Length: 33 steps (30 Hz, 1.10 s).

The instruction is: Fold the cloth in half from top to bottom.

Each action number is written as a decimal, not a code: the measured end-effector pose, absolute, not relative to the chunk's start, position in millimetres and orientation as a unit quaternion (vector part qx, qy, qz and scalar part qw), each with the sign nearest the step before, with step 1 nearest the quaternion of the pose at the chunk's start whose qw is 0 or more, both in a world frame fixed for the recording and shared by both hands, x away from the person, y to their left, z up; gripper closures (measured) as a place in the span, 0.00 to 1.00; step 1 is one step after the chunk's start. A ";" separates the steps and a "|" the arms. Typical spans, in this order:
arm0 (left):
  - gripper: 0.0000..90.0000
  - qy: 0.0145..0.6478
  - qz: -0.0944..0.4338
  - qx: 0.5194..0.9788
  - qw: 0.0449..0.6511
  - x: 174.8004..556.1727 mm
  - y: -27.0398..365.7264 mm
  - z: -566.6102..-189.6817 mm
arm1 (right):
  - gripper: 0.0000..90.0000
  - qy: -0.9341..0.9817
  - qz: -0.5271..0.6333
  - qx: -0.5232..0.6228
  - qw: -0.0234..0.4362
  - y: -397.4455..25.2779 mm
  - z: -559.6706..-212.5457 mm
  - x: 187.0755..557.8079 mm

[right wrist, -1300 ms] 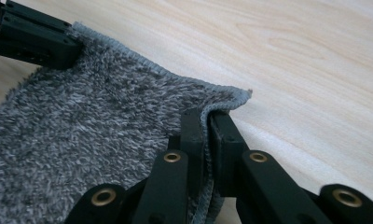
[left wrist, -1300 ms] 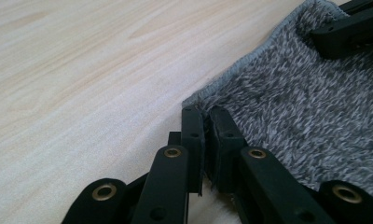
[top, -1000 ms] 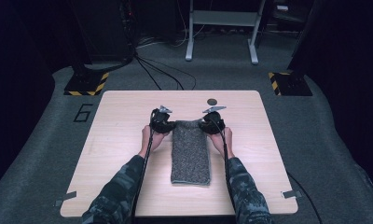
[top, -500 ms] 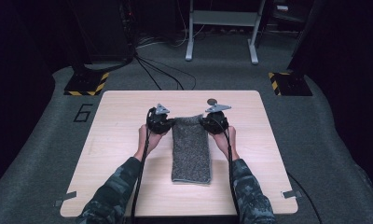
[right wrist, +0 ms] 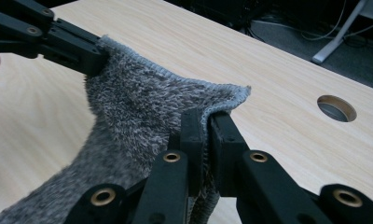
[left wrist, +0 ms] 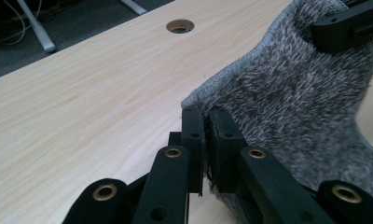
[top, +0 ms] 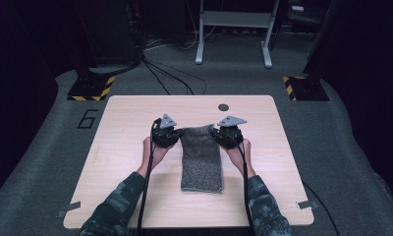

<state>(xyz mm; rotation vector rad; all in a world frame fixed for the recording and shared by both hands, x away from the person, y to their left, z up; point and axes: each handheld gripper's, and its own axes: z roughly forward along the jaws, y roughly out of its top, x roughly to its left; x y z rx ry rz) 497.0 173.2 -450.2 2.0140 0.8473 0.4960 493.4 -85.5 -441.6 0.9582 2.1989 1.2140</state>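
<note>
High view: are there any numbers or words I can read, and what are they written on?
"6" is marked on the grey floor mat, left of the table.
The black-and-yellow striped plates on the floor carry only warning stripes, no letters.
The grey towel and both grippers, left gripper and right gripper, bear no text I can read.

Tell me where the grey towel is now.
In the high view the grey towel lies at the table's middle, far corners pinched by the left tongs and right tongs.
</note>
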 end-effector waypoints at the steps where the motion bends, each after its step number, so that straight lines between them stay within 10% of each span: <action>1: 0.95 0.340 0.201 0.806 0.441 494.2 173.2 -451.0 | 0.94 0.798 0.441 0.343 0.226 -85.7 -442.0 489.4; 33: 0.92 0.280 0.167 0.853 0.407 415.5 161.5 -470.2 | 0.92 0.818 0.437 0.306 0.216 -102.7 -476.2 399.6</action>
